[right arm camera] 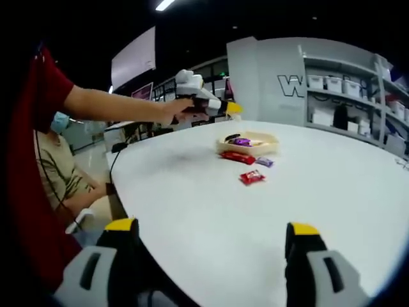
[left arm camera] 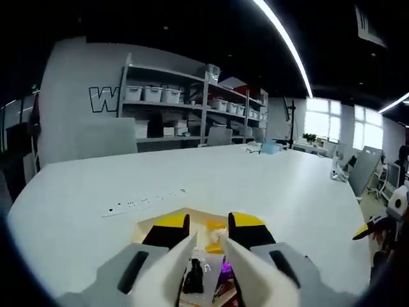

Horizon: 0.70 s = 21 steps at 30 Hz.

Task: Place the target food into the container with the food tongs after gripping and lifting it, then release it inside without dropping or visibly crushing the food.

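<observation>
The shallow cream-coloured plastic tray (right arm camera: pixel 248 144) sits on the broad white worktop (right arm camera: pixel 211 211) and serves as the landmark. Already inside it lie small wrapped sweets, one with a purple wrapper (right arm camera: pixel 241 141). Just outside its near edge, on the worktop, lie a long red wrapped bar (right arm camera: pixel 237 157), a small purple wrapped sweet (right arm camera: pixel 264 162) and a red wrapped sweet (right arm camera: pixel 252 177), the last being farthest from the tray. The left tongs (left arm camera: pixel 209 244) hang above the tray, jaws close together with a narrow gap; whether they pinch anything I cannot tell. The right tongs (right arm camera: pixel 211 246) are spread wide, empty, well back from the tray over bare worktop. The risk, as I judge it: the flat, slippery wrappers could skid across the smooth worktop under a closing jaw or slip out mid-lift, and a hard squeeze could crush the food.
</observation>
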Available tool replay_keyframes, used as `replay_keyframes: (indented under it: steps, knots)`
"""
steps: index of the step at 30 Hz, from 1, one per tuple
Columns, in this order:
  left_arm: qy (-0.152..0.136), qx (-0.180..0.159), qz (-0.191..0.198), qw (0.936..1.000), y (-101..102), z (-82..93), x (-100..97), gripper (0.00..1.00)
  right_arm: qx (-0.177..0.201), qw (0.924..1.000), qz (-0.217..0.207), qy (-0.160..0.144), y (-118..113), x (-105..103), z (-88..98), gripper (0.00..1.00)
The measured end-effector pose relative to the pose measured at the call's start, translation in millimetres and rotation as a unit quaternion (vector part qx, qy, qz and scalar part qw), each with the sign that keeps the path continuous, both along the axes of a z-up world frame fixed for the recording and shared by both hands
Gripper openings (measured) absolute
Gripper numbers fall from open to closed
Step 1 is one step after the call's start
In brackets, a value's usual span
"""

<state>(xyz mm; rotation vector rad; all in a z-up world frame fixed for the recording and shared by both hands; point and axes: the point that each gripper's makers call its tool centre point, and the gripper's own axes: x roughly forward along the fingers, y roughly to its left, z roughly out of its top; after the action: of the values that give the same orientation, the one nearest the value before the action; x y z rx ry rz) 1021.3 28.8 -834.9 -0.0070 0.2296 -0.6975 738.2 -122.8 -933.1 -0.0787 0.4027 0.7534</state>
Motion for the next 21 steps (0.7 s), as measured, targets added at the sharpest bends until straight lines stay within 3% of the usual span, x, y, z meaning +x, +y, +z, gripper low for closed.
replay_keyframes:
  steps: [11, 21]
  knots:
    - [0.002, 0.005, -0.01, 0.9999, -1.0, -1.8, -13.3, 0.24, 0.001, 1.0, 0.002, -0.003, 2.1, -1.9, 2.1, 0.95]
    - [0.011, 0.009, -0.038, 0.9992, -15.2, -7.1, -35.9, 0.24, 0.003, 0.9999, 0.004, -0.009, 4.2, -4.7, 6.5, 0.95]
